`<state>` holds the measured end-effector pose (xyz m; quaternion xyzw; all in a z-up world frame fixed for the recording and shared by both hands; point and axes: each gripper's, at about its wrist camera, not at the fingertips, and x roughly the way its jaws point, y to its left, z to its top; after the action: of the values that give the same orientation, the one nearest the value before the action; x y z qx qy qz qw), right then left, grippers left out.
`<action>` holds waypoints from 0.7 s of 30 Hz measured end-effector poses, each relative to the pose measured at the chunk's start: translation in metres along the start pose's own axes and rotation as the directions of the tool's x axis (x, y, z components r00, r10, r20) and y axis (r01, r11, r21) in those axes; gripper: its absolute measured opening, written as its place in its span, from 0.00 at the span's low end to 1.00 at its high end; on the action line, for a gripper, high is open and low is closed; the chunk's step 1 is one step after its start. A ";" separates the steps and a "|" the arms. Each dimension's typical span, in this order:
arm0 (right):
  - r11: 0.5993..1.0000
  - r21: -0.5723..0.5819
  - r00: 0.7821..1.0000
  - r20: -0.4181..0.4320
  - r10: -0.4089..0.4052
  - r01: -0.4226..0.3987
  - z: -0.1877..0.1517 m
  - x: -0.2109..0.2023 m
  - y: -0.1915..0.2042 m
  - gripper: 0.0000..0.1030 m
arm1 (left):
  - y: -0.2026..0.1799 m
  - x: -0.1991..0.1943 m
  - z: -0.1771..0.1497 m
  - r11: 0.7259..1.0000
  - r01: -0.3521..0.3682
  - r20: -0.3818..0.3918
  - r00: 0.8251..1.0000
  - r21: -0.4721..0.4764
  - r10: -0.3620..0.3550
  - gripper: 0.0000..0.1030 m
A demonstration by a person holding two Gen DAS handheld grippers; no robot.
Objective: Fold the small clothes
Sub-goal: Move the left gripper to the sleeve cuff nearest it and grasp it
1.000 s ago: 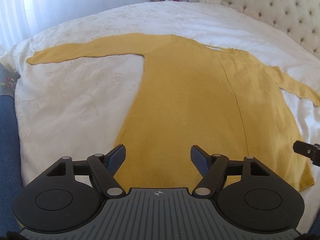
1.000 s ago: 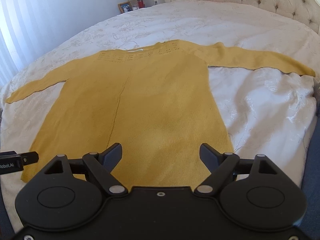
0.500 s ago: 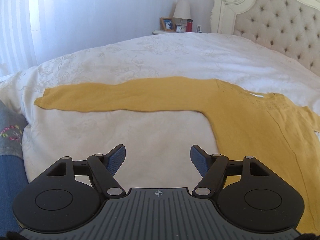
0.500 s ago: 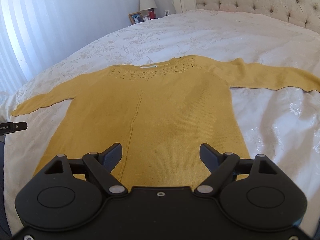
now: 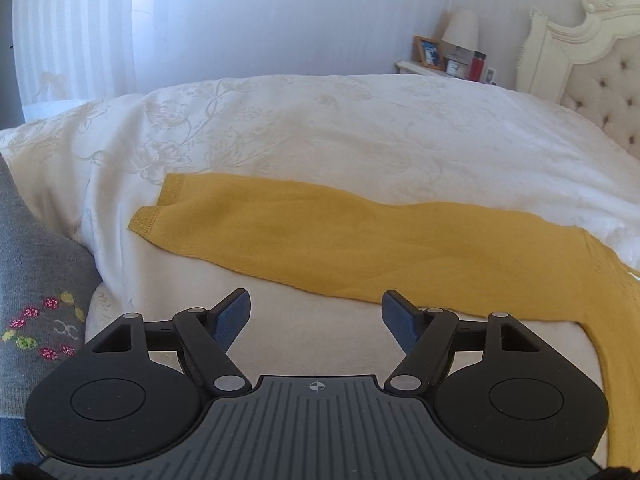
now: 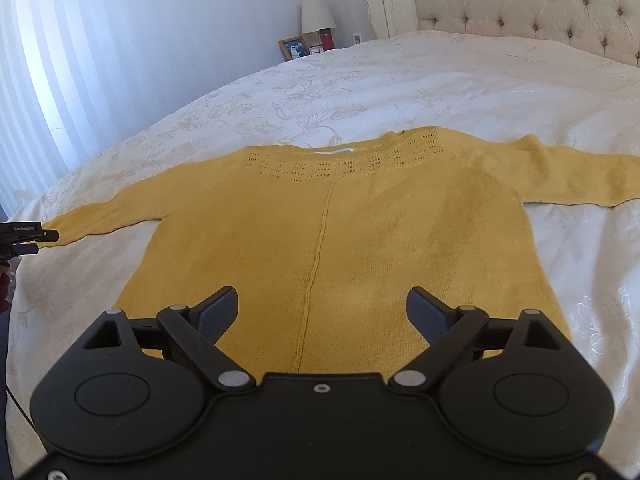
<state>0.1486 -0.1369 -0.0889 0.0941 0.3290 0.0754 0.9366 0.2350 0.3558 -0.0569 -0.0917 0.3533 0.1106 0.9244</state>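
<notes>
Sweater [image 6: 340, 248]: yellow, flat on white bed [image 6: 440, 80]
Left gripper [image 5: 316, 316]: wide, facing sleeve [image 5: 300, 240]
Right gripper [image 6: 322, 312]: wide, over hem

So the sweater [image 6: 340, 240] is lying flat on the bed [image 6: 400, 80], neck toward the headboard [image 6: 520, 0], sleeves out to both sides. My left gripper [image 5: 316, 316] sits just before its left sleeve [image 5: 320, 240], my right gripper [image 6: 322, 312] over the hem. Nightstand [image 5: 420, 66] is behind, left of the headboard.
</notes>
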 end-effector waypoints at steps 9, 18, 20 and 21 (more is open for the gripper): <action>0.999 -0.021 0.999 -0.014 0.037 -0.037 -0.008 0.024 0.009 0.90 | 0.034 0.040 0.004 0.991 -0.009 0.004 1.000 -0.137 0.010 0.70; 0.995 -0.002 0.995 0.027 0.097 -0.097 -0.025 0.041 -0.011 0.90 | 0.063 0.054 0.002 0.940 0.023 0.111 0.994 -0.341 0.016 0.71; 0.993 0.011 0.993 0.038 0.113 -0.113 -0.024 0.041 -0.014 0.90 | 0.064 0.057 0.001 0.932 0.025 0.120 0.993 -0.363 0.020 0.70; 0.993 0.014 0.992 0.038 0.119 -0.120 -0.024 0.041 -0.015 0.90 | 0.064 0.058 0.002 0.932 0.022 0.120 0.993 -0.362 0.023 0.69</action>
<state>0.1666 -0.1404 -0.1351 0.1229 0.3057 0.1268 0.9356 0.2608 0.4256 -0.1005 -0.2537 0.2698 0.1796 0.9114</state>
